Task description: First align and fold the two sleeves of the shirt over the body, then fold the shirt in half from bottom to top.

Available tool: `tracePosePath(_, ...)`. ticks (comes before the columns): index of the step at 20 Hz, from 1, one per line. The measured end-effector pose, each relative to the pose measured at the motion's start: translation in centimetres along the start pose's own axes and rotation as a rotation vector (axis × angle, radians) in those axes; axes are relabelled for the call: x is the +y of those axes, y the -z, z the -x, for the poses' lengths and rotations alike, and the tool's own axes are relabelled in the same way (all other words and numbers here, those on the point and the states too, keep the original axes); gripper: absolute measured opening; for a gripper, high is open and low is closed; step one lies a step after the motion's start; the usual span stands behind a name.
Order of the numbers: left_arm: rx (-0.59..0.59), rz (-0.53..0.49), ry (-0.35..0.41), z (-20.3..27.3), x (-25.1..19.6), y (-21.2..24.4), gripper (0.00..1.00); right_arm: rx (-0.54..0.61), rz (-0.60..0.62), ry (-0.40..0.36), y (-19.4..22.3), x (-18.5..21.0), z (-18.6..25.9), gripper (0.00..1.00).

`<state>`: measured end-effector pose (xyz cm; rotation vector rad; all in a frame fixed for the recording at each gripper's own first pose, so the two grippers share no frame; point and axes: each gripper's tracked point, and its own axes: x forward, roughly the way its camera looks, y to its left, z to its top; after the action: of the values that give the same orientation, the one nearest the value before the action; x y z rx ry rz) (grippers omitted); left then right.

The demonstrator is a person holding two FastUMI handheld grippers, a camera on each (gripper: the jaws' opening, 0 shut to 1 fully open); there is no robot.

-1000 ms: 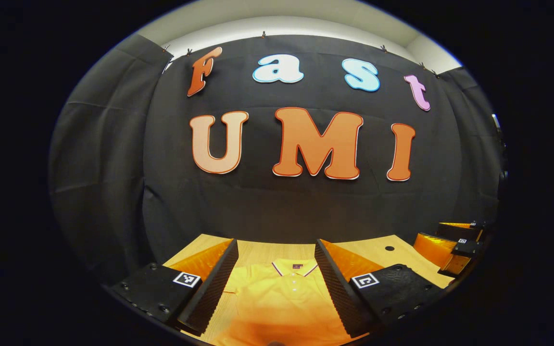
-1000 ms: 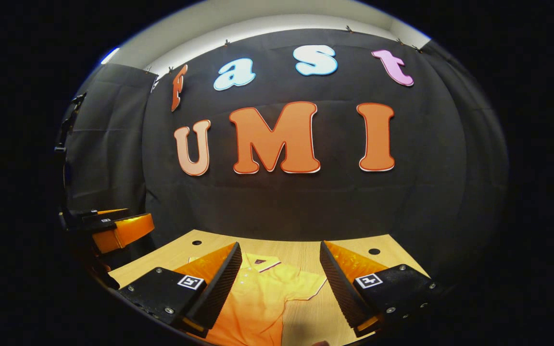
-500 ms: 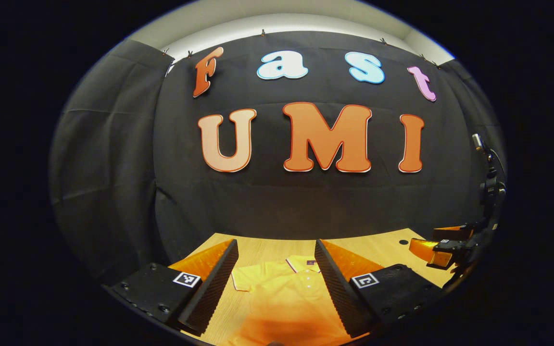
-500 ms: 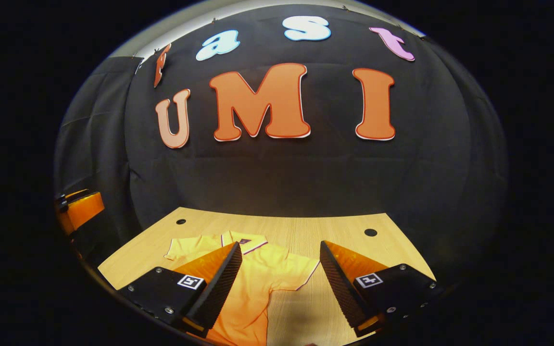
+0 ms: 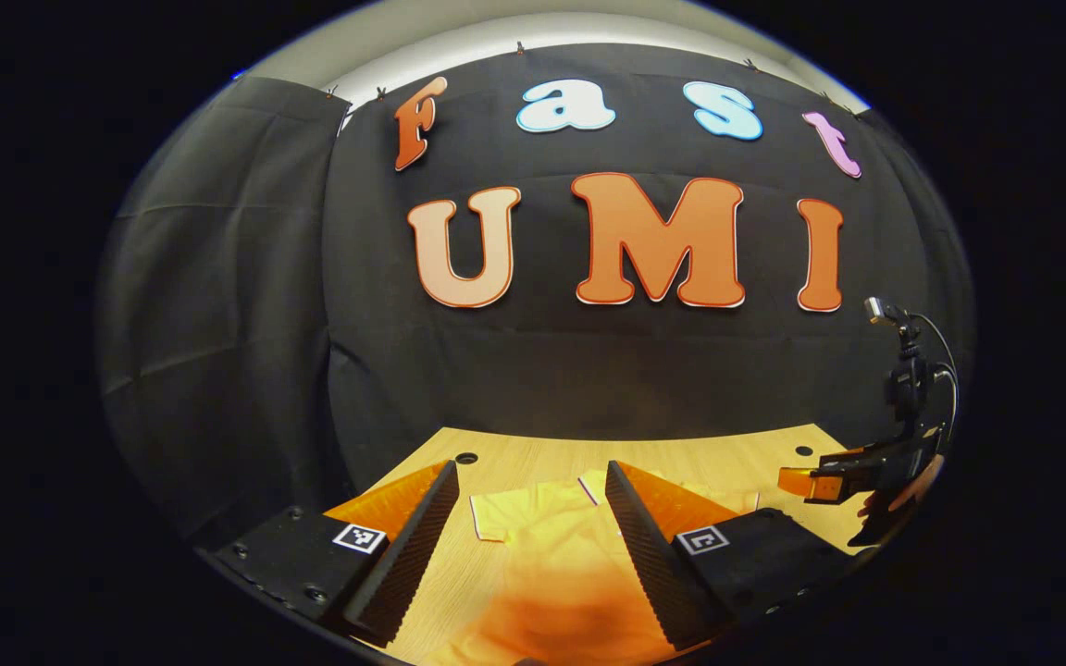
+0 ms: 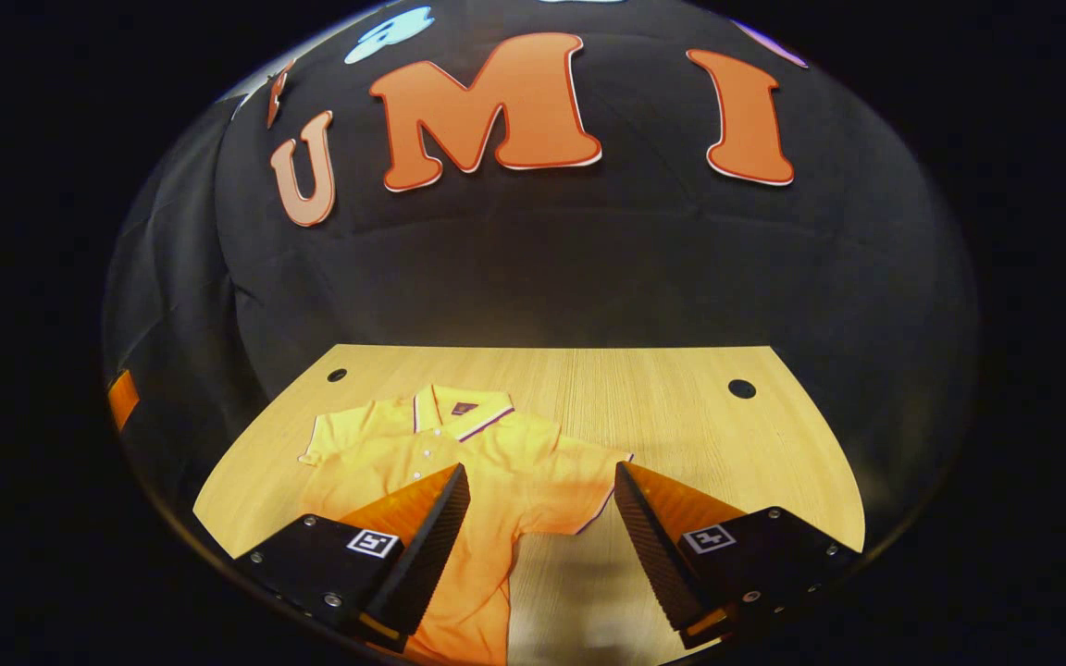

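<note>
A yellow polo shirt (image 6: 459, 462) lies flat and face up on the wooden table (image 6: 681, 407), collar toward the far wall, both short sleeves spread out. My right gripper (image 6: 540, 504) hovers open above the shirt's right sleeve (image 6: 588, 476), nothing between its fingers. In the left gripper view the shirt (image 5: 542, 555) lies below my open left gripper (image 5: 528, 513), whose gap frames the left sleeve (image 5: 496, 513) and part of the collar. The right gripper (image 5: 829, 481) also appears far right in that view, held by a hand.
The table (image 5: 700, 458) has small round holes near its far corners (image 6: 741, 388) (image 6: 337, 375) (image 5: 466, 458). Black cloth wall stands right behind the table. Bare wood lies to the right of the shirt.
Both grippers have moved apart, left one leftward, right one rightward and tilted down. More of the table and the whole shirt top now show in the right gripper view.
</note>
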<state>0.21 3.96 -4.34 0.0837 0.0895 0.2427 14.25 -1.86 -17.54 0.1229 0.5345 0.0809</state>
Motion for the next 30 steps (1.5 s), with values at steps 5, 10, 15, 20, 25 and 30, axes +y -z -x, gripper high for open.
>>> tracePosePath(5,0.073,-0.01,-0.014,0.3,-0.6,2.1,0.98,0.13,-0.028,0.004,2.2,-1.4,-3.3,0.95)
tracePosePath(10,0.109,-0.04,-0.049,0.9,-0.1,3.0,0.96,0.269,-0.076,0.032,4.7,-3.2,-6.7,0.9)
tracePosePath(15,0.117,-0.055,-0.078,1.8,0.1,3.6,0.97,0.396,-0.121,0.073,6.6,-4.8,-9.3,0.86)
tracePosePath(20,0.14,-0.041,-0.102,1.7,0.4,4.3,0.98,0.526,-0.109,0.101,8.5,-5.8,-11.8,0.82)
tracePosePath(25,0.153,-0.045,-0.117,1.9,0.6,4.9,0.98,0.645,-0.152,0.105,10.1,-6.3,-13.7,0.71)
tracePosePath(30,0.182,-0.036,-0.129,1.5,0.6,5.7,0.98,0.734,-0.132,0.12,11.9,-6.9,-15.2,0.7)
